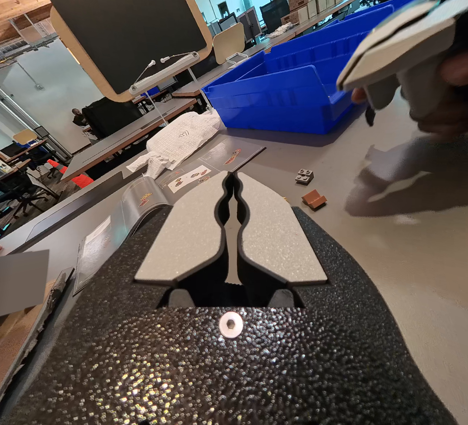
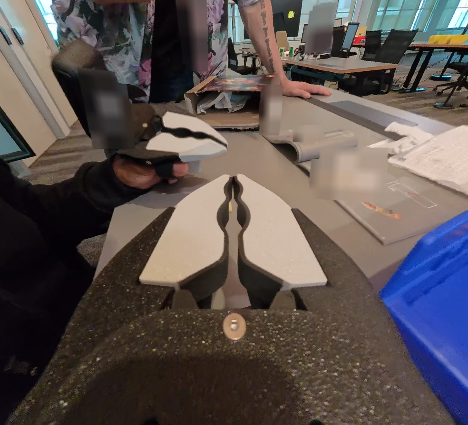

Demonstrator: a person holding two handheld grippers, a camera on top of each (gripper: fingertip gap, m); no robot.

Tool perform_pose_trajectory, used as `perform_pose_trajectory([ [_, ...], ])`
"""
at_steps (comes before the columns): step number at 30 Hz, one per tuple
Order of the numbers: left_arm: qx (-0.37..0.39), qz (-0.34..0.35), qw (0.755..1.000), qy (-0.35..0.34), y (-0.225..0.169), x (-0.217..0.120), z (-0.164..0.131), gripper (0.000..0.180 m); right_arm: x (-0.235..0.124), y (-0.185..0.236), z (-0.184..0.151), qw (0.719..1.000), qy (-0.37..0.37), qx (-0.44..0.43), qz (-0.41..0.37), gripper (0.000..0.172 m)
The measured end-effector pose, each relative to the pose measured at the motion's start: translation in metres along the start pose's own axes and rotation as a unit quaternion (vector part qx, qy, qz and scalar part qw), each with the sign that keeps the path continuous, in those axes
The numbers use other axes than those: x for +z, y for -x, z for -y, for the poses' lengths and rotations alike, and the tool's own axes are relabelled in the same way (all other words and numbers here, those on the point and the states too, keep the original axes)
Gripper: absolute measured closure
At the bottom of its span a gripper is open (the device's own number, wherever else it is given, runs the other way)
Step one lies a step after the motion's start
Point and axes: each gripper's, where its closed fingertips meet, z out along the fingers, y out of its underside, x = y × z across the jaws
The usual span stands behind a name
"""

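My left gripper (image 1: 233, 174) is shut with nothing between its fingertips. It hovers over the near edge of an open instruction booklet (image 1: 202, 172) on the grey table (image 1: 379, 273). A small grey brick (image 1: 304, 177) and a brown piece (image 1: 314, 199) lie to its right. My right gripper (image 2: 233, 178) is shut, tips touching, above the table. A small yellow piece (image 2: 230, 206) shows through the hollow behind its tips; I cannot tell if it is pinched. The left gripper (image 2: 224, 145) shows shut in the right wrist view, and the right gripper (image 1: 340, 85) shows shut in the left wrist view.
Blue plastic bins (image 1: 291, 99) stand at the back right of the table, close to my right gripper (image 2: 430, 286). A white paper bag (image 1: 182, 131) lies beyond the booklet. An open cardboard box (image 2: 228, 104) and another person's hand (image 2: 304, 90) are at the far edge. About 10 cm separates my left fingertips from my right. Left tips and right tips are each some 12 cm from the small grey brick (image 1: 304, 177).
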Motion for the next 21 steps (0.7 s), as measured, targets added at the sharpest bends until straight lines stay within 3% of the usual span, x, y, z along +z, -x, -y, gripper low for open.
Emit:
perform_pose_trajectory([
  [4,-0.006,0.008,1.0,0.001,0.004,0.0,-0.001,0.18,-0.036,-0.015,0.063,0.998,0.039,-0.054,0.003,0.17],
  [8,-0.007,0.006,1.0,-0.004,0.003,-0.001,0.001,0.18,-0.08,-0.087,0.097,0.966,0.159,-0.198,-0.041,0.169],
  [11,-0.005,0.004,1.0,-0.004,0.002,0.0,0.001,0.18,-0.099,-0.13,0.077,0.937,0.261,-0.23,-0.01,0.168],
  [14,-0.005,0.004,1.0,-0.005,0.001,0.0,0.001,0.18,-0.109,-0.153,0.049,0.916,0.318,-0.244,0.009,0.167],
  [21,-0.003,0.003,1.0,-0.004,0.001,0.0,0.001,0.18,-0.128,-0.175,0.013,0.893,0.37,-0.254,0.002,0.163],
])
